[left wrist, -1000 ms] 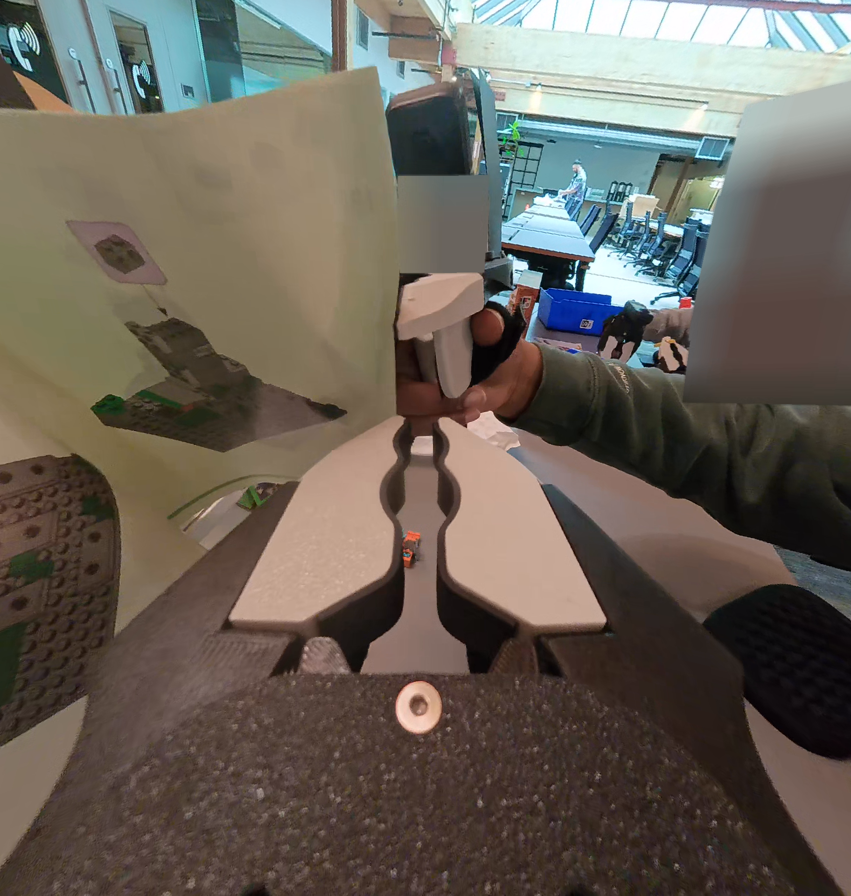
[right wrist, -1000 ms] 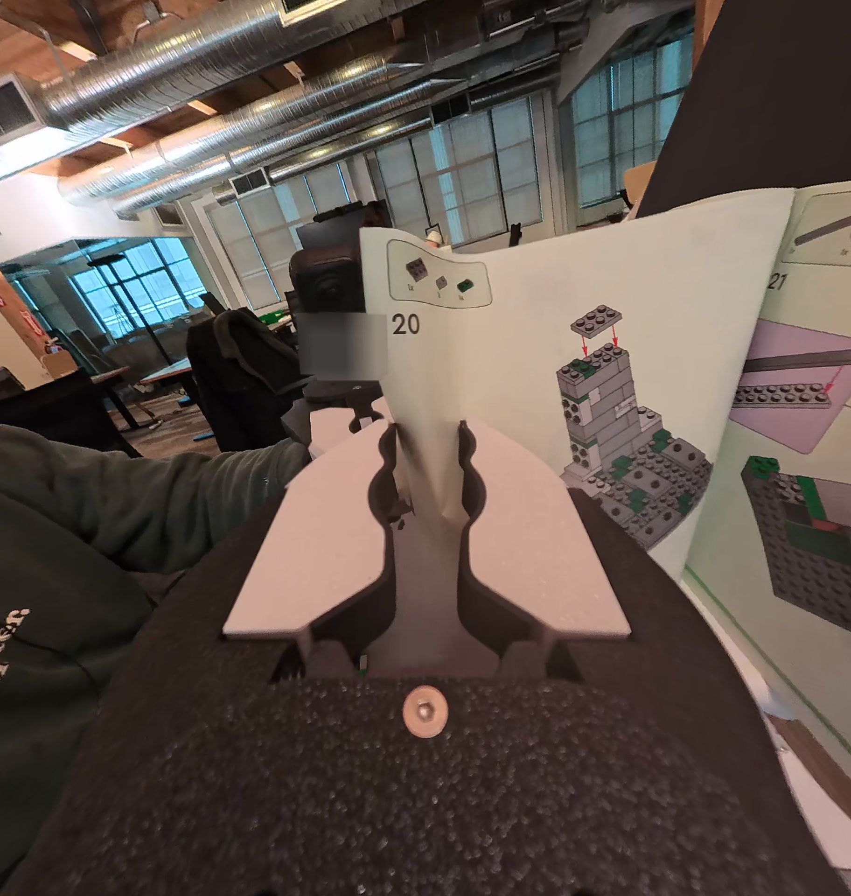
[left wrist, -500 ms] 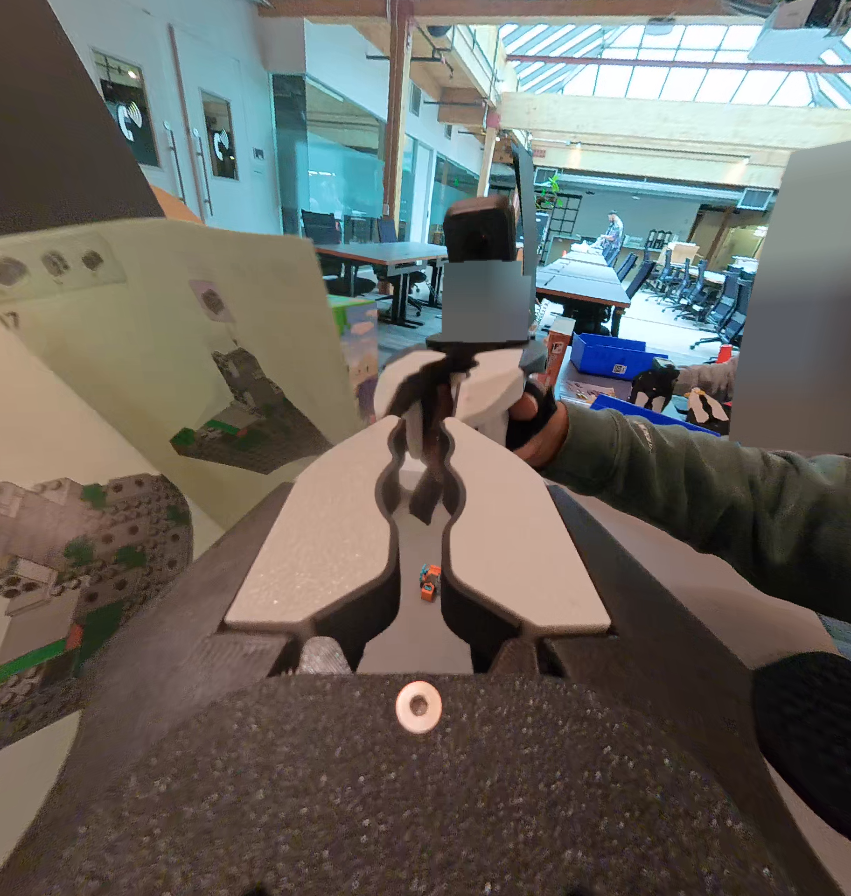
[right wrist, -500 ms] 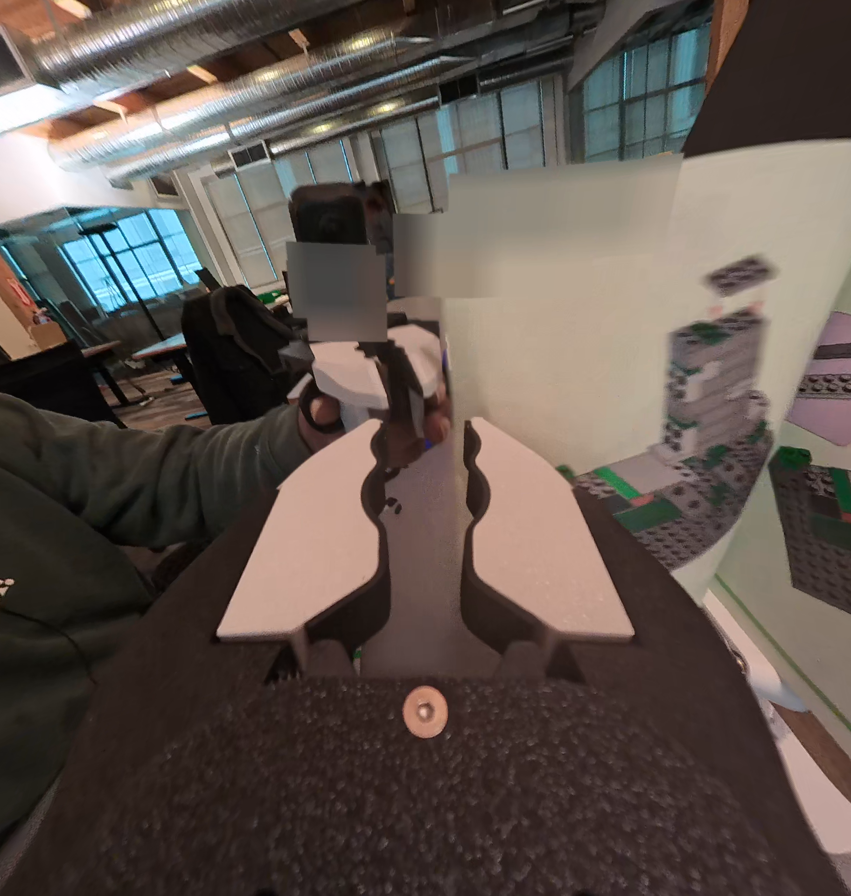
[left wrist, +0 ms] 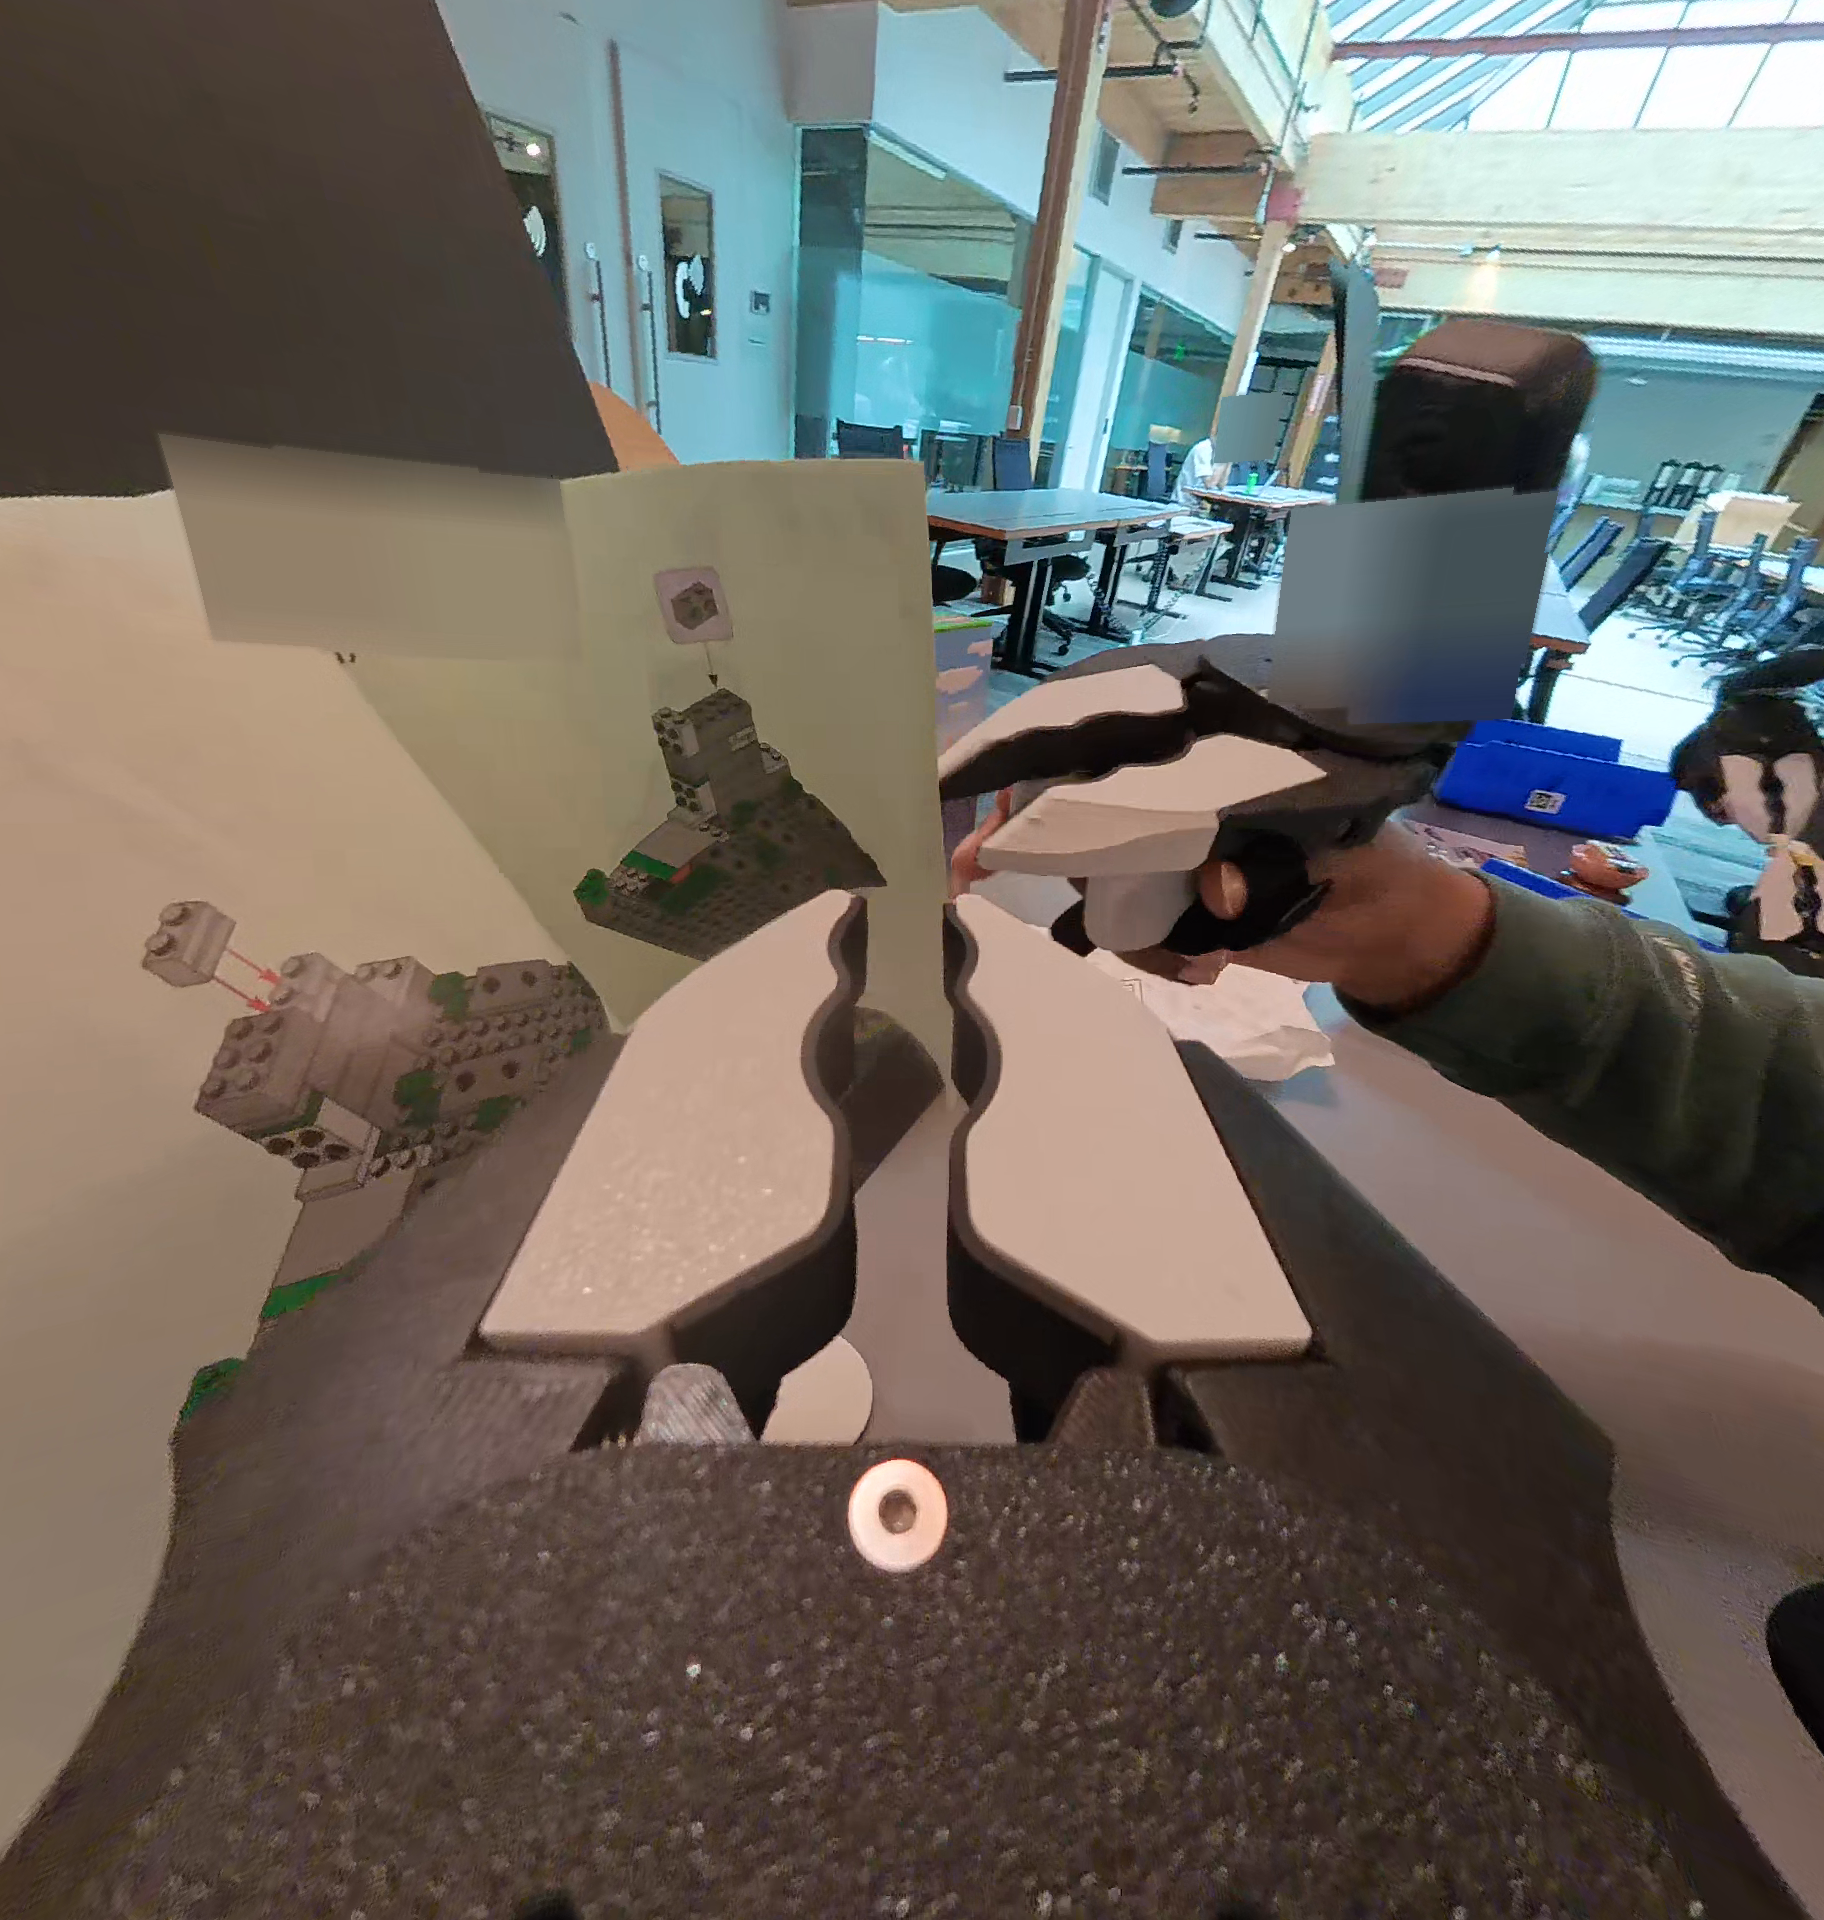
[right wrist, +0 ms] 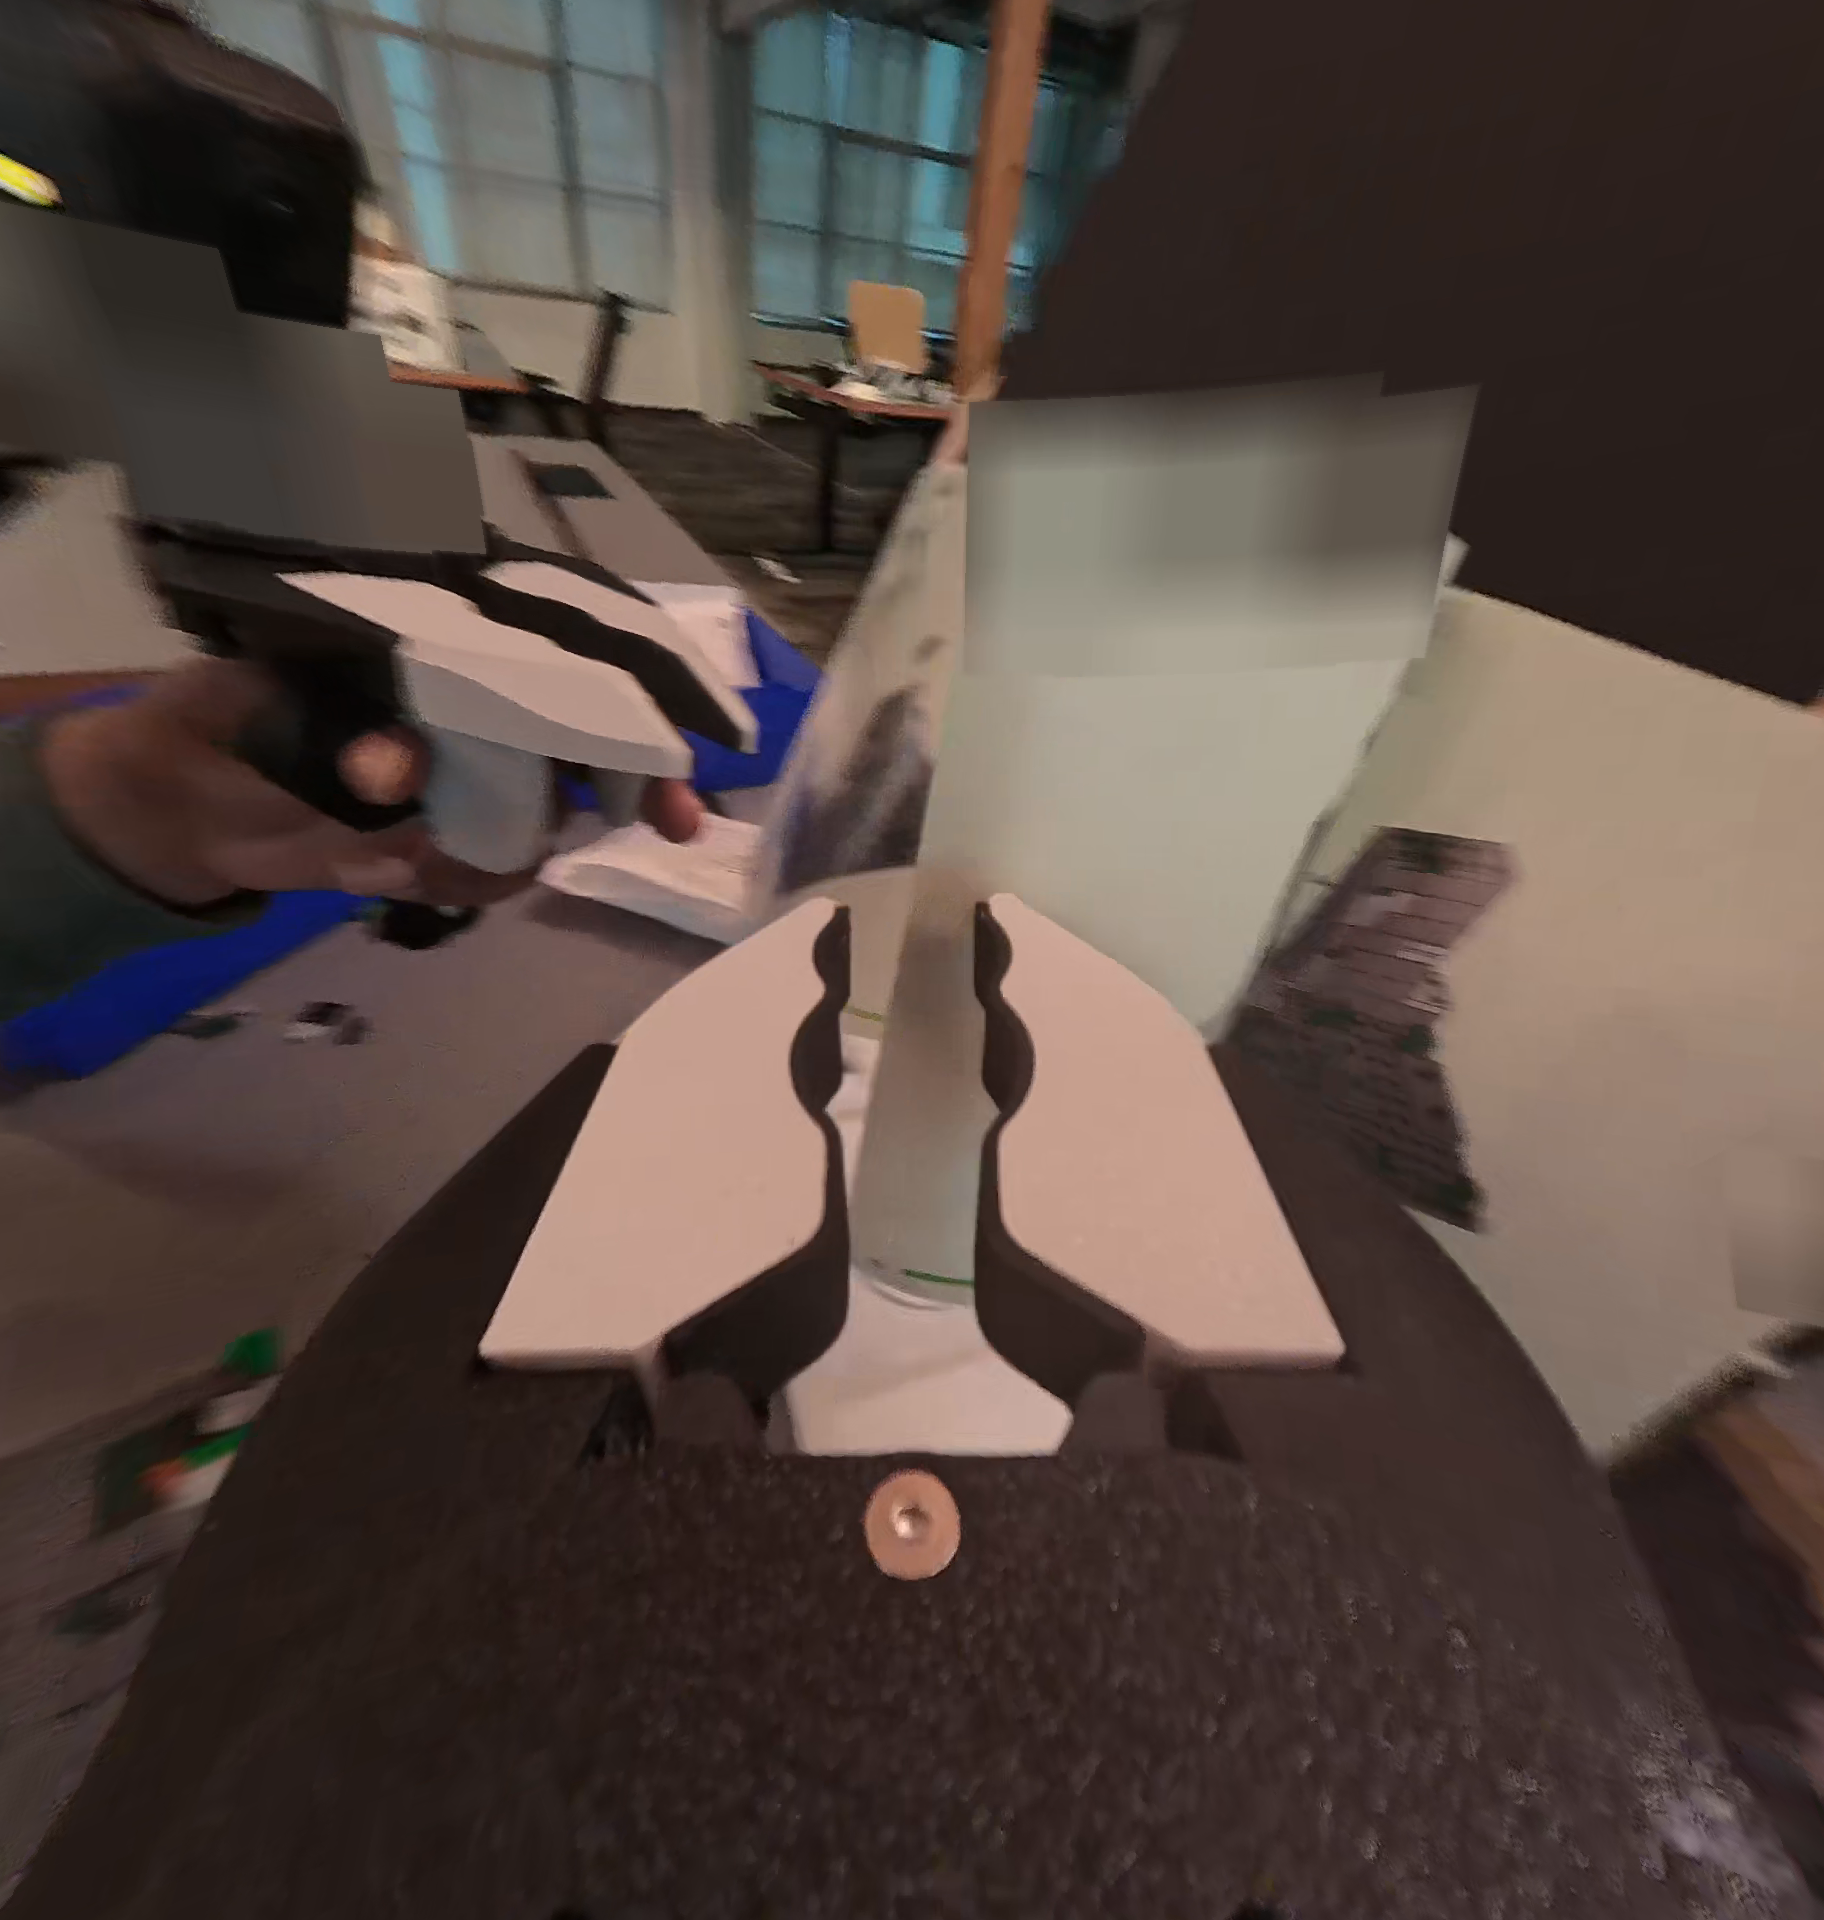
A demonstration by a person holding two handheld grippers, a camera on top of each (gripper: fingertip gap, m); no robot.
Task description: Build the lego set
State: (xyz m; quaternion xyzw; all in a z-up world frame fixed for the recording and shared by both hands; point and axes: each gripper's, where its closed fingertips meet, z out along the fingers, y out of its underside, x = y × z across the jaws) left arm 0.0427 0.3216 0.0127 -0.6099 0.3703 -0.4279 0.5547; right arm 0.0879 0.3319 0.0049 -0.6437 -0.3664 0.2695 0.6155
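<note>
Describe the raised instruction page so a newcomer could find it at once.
In the left wrist view, start at the left gripper. The pale green instruction page stands upright just beyond its fingertips. Unlike the whiter page curving away on the left, it shows a grey-and-green brick model.

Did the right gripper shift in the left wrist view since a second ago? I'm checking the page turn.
Yes. The right gripper has swung from pointing at the camera to pointing sideways at the instruction booklet, and now sits farther right of the left gripper.
</note>
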